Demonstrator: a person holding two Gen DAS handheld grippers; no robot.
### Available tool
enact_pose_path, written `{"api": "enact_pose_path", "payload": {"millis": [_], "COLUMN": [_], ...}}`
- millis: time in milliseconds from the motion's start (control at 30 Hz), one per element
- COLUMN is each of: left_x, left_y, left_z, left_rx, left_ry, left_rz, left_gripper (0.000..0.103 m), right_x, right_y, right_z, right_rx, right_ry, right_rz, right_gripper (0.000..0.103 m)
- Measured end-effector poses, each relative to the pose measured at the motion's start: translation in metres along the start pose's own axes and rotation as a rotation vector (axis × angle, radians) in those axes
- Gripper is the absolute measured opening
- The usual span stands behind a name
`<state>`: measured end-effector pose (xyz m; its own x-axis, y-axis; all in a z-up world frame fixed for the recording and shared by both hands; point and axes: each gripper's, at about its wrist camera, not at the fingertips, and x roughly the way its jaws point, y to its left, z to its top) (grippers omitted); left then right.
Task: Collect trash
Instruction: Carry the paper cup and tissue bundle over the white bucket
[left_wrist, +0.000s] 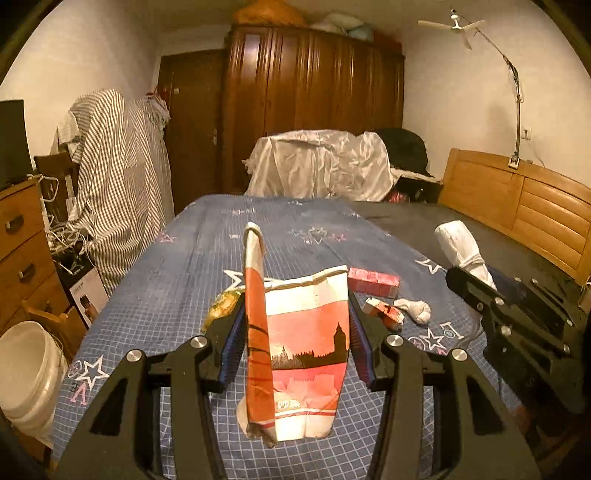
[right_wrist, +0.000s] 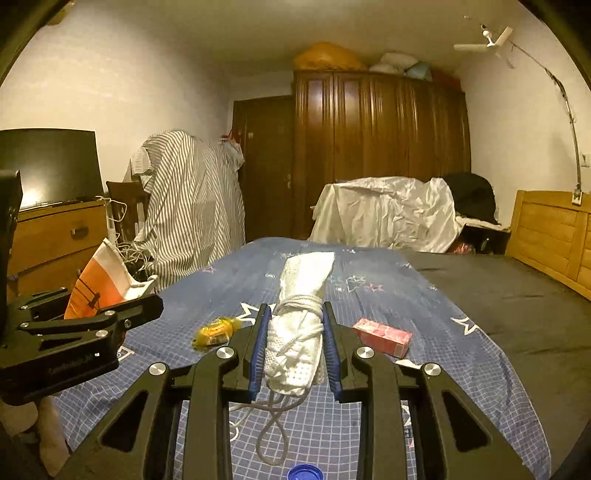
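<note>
In the left wrist view my left gripper is shut on an orange, white and pink paper bag, which hangs upright above the blue bedspread. My right gripper is shut on a white cloth bundle tied with white cord, its loops dangling below. Each gripper shows in the other's view: the right gripper with the bundle, and the left gripper with the bag. On the bed lie a yellow wrapper, a pink box, a small red carton and a white crumpled wad.
A blue cap lies near the bed's front edge. A white bucket stands on the floor left of the bed, by a wooden dresser. The wooden headboard runs along the right. Covered furniture and a dark wardrobe stand behind.
</note>
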<state>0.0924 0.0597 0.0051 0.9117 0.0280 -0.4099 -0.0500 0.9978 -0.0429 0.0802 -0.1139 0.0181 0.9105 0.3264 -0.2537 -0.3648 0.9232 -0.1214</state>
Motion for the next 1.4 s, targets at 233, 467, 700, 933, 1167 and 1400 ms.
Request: {"api": "enact_pose_path", "payload": {"millis": [233, 467, 700, 933, 1167, 1400], "left_x": [-0.004, -0.004, -0.005, -0.014, -0.032, -0.059], "left_y": [-0.009, -0.008, 0.0, 0.03, 0.086, 0.159], "left_z": [-0.001, 0.0, -0.002, 0.0, 0.002, 0.006], "left_rx": [0.015, 0.016, 0.013, -0.013, -0.067, -0.118], "left_ry": [-0.005, -0.007, -0.002, -0.012, -0.027, -0.041], "left_rz": [-0.023, -0.031, -0.027, 0.033, 0.134, 0.263], "left_gripper": [0.047, 0.047, 0.047, 0.047, 0.047, 0.047], "right_x": [-0.01, -0.017, -0.006, 0.012, 0.035, 0.064], "right_y": [-0.006, -0.009, -0.006, 0.023, 0.086, 0.175], "right_z": [0.004, 0.003, 0.006, 0.018, 0.04, 0.066], "right_rx": [0.007, 0.009, 0.012, -0.009, -0.049, -0.088], "right_ry": [-0.007, 0.007, 0.041, 0.058, 0.061, 0.077], "right_rz": [-0.007, 0.0, 0.035, 0.109, 0.228, 0.378], "right_gripper": [0.028, 0.028, 0.028, 0.028, 0.028, 0.028]}}
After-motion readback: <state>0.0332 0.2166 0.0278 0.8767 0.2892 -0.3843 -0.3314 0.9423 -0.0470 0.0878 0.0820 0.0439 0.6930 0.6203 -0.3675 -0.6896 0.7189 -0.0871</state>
